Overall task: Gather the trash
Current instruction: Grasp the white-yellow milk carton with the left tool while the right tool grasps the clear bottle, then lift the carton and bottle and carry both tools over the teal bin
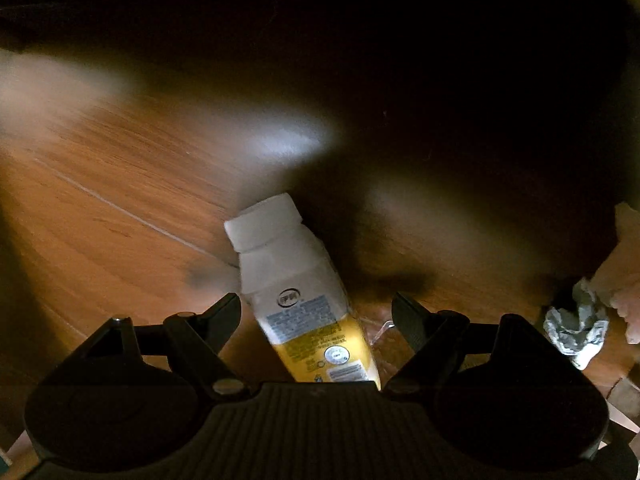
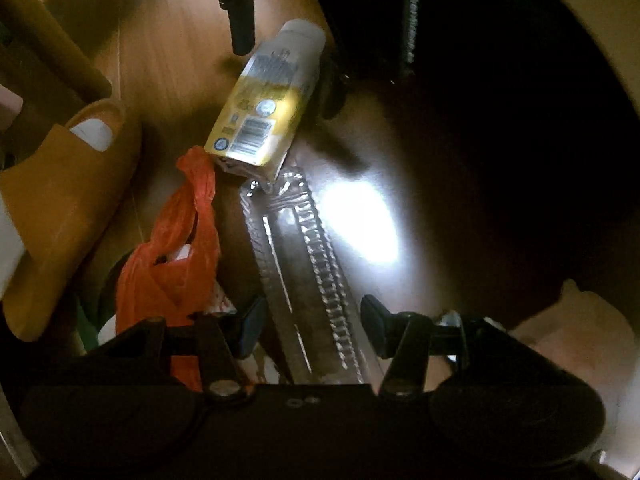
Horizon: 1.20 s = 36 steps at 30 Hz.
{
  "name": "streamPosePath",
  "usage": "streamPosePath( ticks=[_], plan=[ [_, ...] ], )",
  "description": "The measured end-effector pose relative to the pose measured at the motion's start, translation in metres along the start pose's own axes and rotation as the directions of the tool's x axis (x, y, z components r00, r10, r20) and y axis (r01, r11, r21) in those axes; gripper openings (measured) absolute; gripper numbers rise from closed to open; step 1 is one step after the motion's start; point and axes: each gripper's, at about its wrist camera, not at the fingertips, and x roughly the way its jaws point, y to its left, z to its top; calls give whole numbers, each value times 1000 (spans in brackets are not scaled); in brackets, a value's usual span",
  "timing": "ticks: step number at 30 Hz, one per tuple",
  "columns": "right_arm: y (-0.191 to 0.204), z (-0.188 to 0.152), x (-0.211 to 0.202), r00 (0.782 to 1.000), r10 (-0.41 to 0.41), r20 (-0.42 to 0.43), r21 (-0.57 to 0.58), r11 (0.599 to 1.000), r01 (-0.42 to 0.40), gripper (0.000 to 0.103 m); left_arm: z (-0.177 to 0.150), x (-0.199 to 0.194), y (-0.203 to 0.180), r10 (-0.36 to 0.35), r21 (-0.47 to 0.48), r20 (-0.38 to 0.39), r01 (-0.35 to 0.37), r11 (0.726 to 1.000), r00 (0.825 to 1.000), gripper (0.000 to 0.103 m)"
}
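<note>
A white bottle with a yellow label [image 1: 296,280] lies on the wooden floor, cap pointing away. My left gripper [image 1: 316,308] hangs over it, open, one finger on each side of the bottle's body and neither pad pressing. The right wrist view shows the same bottle [image 2: 264,100] with the left gripper's fingers [image 2: 240,28] beside it. My right gripper [image 2: 312,320] is open above a long, crinkly clear plastic wrapper [image 2: 296,260] that runs between its fingers. An orange plastic bag [image 2: 180,248] lies just left of the wrapper.
A crumpled grey paper ball [image 1: 576,324] lies to the right of the left gripper. A person's foot in a yellow slipper [image 2: 60,200] stands left of the orange bag. The floor is dim, with bright glare patches [image 2: 360,224].
</note>
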Motion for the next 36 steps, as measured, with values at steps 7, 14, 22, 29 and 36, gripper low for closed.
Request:
streamPosePath(
  ticks=[7,14,22,29,36],
  plan=[
    [0,10,20,1000,-18,-20,20,1000,19,53,-4,16,-9,19,29,11,-20,999,1000,77],
    [6,10,21,999,-46,-10,-2,999,46,49,-3,20,-10,5,19,24,-5,1000,1000,58],
    [-5,3,-1,995,-92,37,63,994,89,44,-14,-2,-17,2,37,65,-4,999,998,57],
    [-25,-21,-53,991,-126,46,254,961,110,44,-34,-45,-29,-28,119,69,19,993,997,57],
    [-39,-68,-130,990,-135,46,466,879,98,44,-80,-94,-71,-12,345,60,-10,938,998,57]
  ],
)
